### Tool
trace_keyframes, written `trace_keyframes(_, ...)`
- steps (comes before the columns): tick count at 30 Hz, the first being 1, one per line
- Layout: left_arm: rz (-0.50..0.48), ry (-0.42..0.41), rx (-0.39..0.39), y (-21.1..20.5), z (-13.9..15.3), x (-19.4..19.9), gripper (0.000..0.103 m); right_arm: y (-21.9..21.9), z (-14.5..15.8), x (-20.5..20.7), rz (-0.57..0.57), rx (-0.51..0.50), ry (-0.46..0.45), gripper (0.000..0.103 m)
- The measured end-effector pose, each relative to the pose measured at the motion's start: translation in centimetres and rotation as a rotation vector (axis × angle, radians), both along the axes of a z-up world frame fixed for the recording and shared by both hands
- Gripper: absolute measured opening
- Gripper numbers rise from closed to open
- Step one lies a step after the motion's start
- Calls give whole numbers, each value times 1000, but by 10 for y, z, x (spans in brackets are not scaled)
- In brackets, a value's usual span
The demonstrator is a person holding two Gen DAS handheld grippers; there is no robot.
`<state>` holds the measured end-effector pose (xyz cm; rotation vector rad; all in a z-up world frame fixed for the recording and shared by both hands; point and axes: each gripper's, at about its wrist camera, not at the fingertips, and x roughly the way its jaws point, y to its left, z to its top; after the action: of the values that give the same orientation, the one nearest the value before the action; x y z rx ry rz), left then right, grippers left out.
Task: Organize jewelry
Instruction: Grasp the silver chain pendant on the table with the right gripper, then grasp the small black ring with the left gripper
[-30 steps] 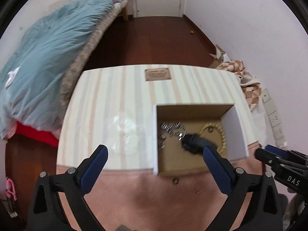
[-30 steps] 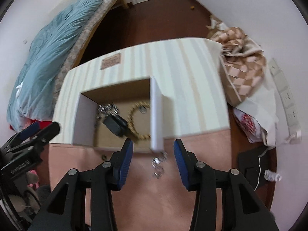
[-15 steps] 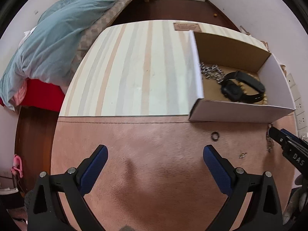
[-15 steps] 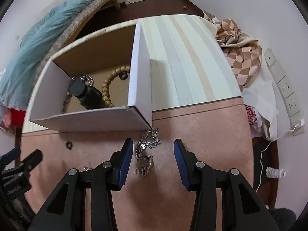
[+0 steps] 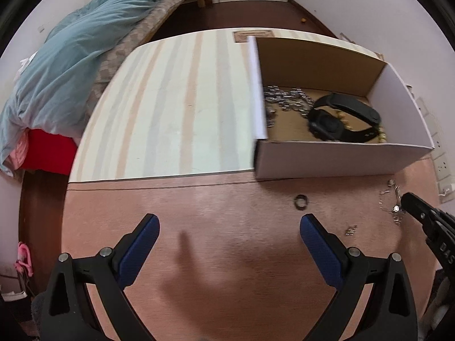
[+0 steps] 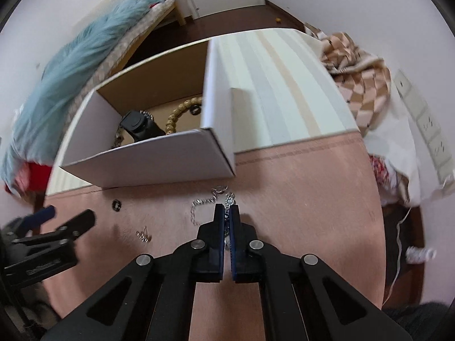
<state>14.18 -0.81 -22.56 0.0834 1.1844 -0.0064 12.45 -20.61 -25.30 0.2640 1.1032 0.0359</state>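
A white cardboard box [image 5: 327, 159] [image 6: 148, 162] stands on the table and holds a black smartwatch [image 5: 341, 118] [image 6: 139, 126], a silver chain [image 5: 287, 99] and a wooden bead bracelet [image 6: 182, 113]. My right gripper [image 6: 226, 209] is shut on a silver chain bracelet [image 6: 210, 200] lying on the pink mat in front of the box; it also shows in the left wrist view [image 5: 394, 207]. A dark ring [image 5: 301, 201] [image 6: 116, 204] and a small silver piece [image 5: 351, 230] [image 6: 143, 236] lie on the mat. My left gripper [image 5: 229, 237] is open and empty above the mat.
The table has a striped cloth [image 5: 176, 108] at the back and a pink mat [image 5: 213, 255] in front. A bed with a blue blanket [image 5: 71, 56] is at the left. A checkered cloth [image 6: 358, 79] and wall sockets [image 6: 426, 130] are at the right.
My right gripper has gone down and shut on the silver chain bracelet on the mat. My left gripper has come slightly closer to the box and stayed open.
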Motion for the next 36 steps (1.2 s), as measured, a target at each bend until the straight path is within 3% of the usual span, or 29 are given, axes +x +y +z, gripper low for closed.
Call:
trace_keyframes(8, -97, 22, -97, -34, -4, -14, 101, -24, 13, -25, -57, 51, -18, 3)
trace_keyframes(19, -62, -22, -22, -32, -7, 1, 99, -33, 15, -28, -91, 63, -24, 3)
trace_keyframes(24, -79, -16, -12, -36, -13, 7, 77, -32, 15, -27, -90, 61, -24, 3)
trace_keyframes(26, -89, -8, -16, -38, -16, 7, 56, -32, 15, -27, -90, 61, -24, 3)
trace_keyframes(28, -97, -17, -29, -37, -15, 8, 45, -32, 16, -27, -89, 58, -25, 3)
trace_keyframes(31, -119, -24, -36, -40, -12, 8, 18, -32, 17, -27, -90, 57, -27, 3)
trace_keyframes(34, -135, -24, -34, -44, -12, 7, 10, -32, 20, -27, -90, 60, -33, 3)
trace_keyframes(36, -141, -25, -38, -45, -11, 5, 10, -32, 24, -27, -90, 66, -41, 3)
